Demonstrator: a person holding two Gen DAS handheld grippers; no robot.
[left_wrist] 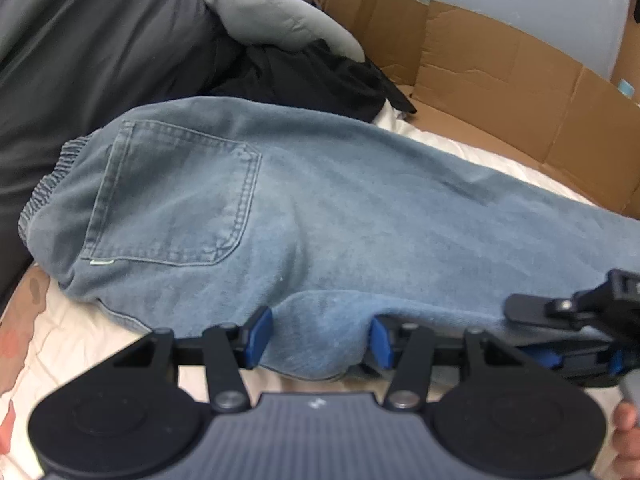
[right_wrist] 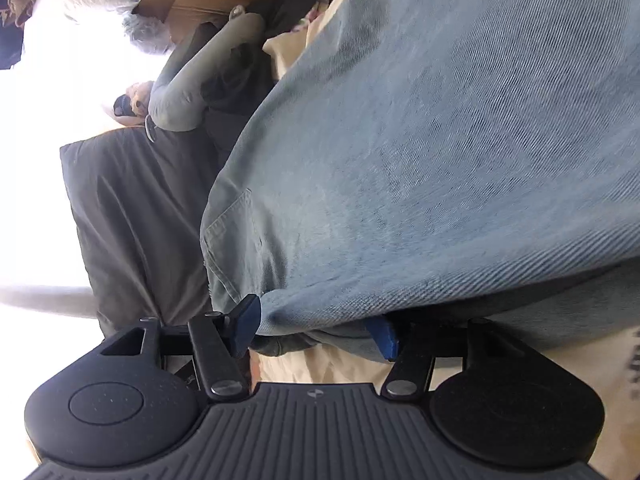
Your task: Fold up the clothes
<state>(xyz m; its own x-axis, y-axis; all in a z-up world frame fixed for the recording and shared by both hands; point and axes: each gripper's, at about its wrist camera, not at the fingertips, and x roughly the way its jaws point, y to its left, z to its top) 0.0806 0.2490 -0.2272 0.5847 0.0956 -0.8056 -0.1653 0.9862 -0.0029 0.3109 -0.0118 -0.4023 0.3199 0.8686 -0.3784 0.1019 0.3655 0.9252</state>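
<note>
Jeans [left_wrist: 340,208]: light blue denim, lying across the bed; elastic waistband at the left of the left wrist view, one back pocket [left_wrist: 176,196] facing up, legs running off to the right. The near edge is bunched into a fold at the bottom of the view.
Left claw [left_wrist: 318,340]: about half open, blue pads [left_wrist: 258,334] on either side of the bunched denim fold; both pads touch the cloth, which fills the gap between them.
Right claw [right_wrist: 316,328]: about half open, a lifted denim edge between its blue pads [right_wrist: 246,326]; cloth drapes over the right pad and hangs in front of the lens. In the left wrist view this claw shows at the right edge, just beside the left one on the same jeans edge.
Hand [left_wrist: 628,436]: fingertips only, at the lower right corner of the left wrist view.
Bed [left_wrist: 92,344]: cream cover with a faded reddish print at the left edge, under the jeans.
Dark cloth [left_wrist: 80,40]: large grey-black spread beyond the waistband.
Grey garment [left_wrist: 272,16]: rolled, lying above a black garment [left_wrist: 304,80], both behind the jeans.
Cardboard [left_wrist: 500,92]: flattened brown boxes along the far side of the bed, against a pale wall.
</note>
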